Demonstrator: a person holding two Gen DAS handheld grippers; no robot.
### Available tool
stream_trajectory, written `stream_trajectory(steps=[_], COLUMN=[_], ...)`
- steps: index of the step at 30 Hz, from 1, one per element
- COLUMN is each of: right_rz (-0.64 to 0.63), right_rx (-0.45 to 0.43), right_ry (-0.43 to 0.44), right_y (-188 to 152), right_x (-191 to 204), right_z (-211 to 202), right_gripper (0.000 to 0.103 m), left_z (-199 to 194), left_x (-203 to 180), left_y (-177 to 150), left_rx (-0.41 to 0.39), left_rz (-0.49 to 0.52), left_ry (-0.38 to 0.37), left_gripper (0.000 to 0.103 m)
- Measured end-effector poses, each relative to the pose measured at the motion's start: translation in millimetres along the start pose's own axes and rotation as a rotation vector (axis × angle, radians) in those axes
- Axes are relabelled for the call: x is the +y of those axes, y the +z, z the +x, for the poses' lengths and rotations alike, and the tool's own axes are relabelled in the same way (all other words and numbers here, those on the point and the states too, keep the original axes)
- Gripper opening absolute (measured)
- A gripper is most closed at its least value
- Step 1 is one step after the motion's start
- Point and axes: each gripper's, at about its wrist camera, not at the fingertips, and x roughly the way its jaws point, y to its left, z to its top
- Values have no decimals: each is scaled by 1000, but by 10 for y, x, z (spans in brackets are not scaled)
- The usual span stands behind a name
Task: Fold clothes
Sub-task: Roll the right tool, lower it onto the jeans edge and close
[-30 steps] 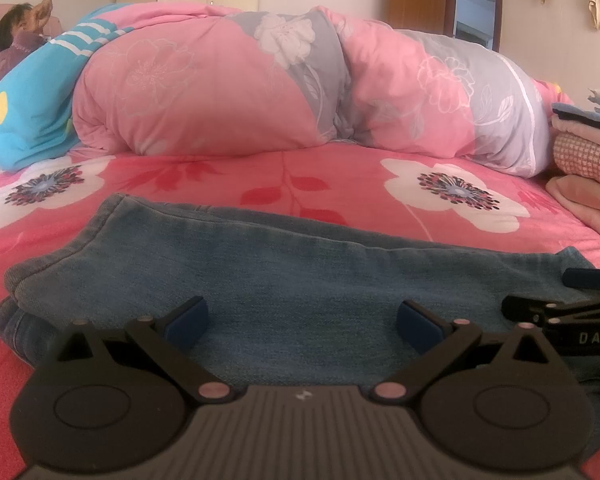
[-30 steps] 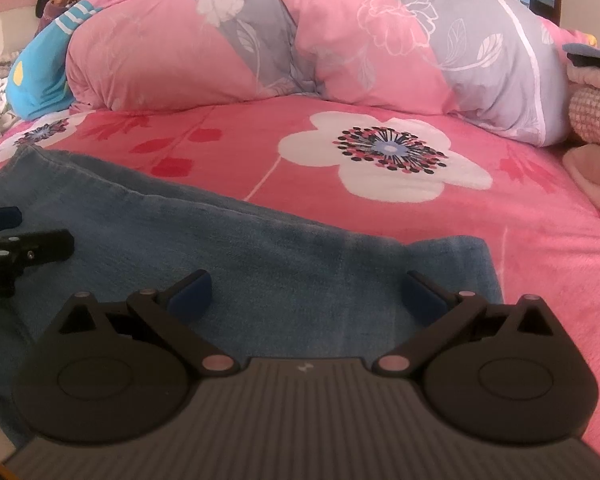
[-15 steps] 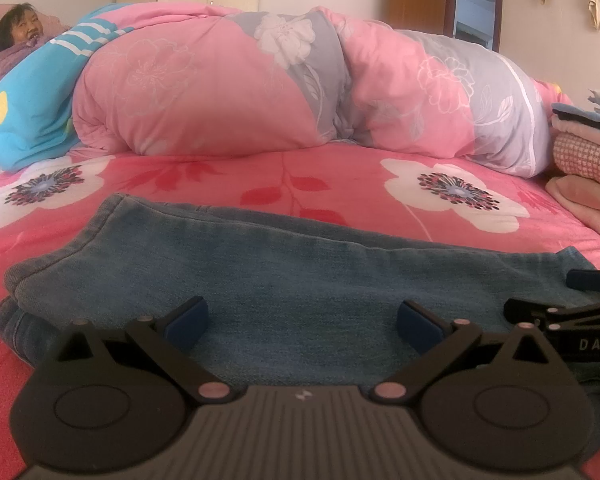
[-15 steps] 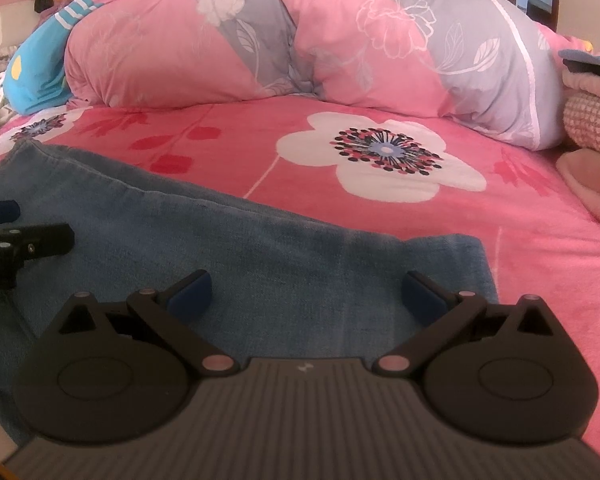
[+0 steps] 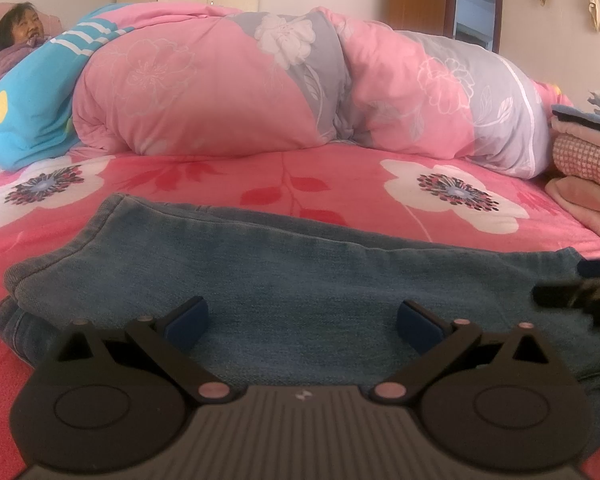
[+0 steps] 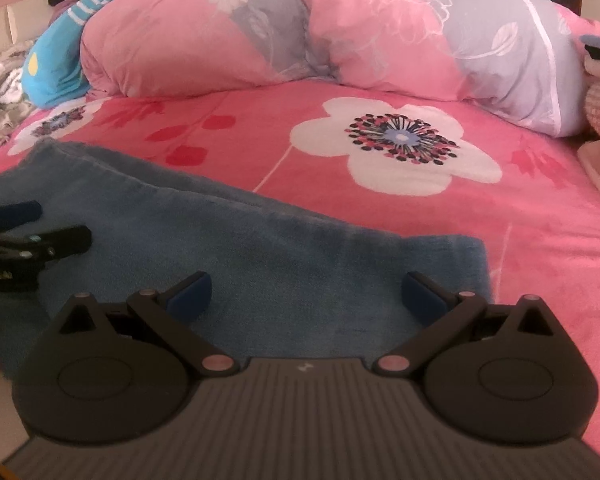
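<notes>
The left gripper (image 5: 302,322) hangs just above a pair of blue jeans (image 5: 300,276), its blue-padded fingers (image 5: 186,322) spread wide with nothing between them. The right gripper (image 6: 306,294) sits over the same jeans (image 6: 260,256) nearer their right end, fingers (image 6: 190,290) equally wide apart and holding nothing. Each gripper shows at the edge of the other's view: the right gripper (image 5: 580,290) at the far right of the left wrist view, the left gripper (image 6: 24,244) at the far left of the right wrist view.

The jeans lie folded lengthwise across the near side of a bed (image 5: 340,184), on a pink sheet (image 6: 380,216) printed with large white flowers. A rolled pink and grey quilt (image 5: 300,88) lies across the bed beyond them, with a bright blue blanket (image 5: 24,120) at its left end. A person (image 5: 18,36) reclines behind that blanket at the head of the bed. A stack of folded clothes (image 5: 584,148) stands at the right side.
</notes>
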Motion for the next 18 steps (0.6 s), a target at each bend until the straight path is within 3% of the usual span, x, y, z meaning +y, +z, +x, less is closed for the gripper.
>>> stream_trajectory(steps=[4, 9, 15, 18], right_rz=[60, 223, 547, 581], right_rx=[-71, -37, 14, -8], right_ry=[21, 52, 173, 220], right_y=[71, 48, -233, -284], right_x=[-212, -687, -1271, -1344], right_z=[-189, -221, -106, -119], right_gripper=[102, 102, 102, 102], left_z=[0, 0, 1, 0], left_x=[0, 1, 2, 0], left_y=[0, 1, 1, -1], left_rx=[0, -1, 0, 0], left_rz=[-1, -1, 0, 2], left_ry=[0, 0, 0, 2], left_gripper=[101, 101, 101, 101])
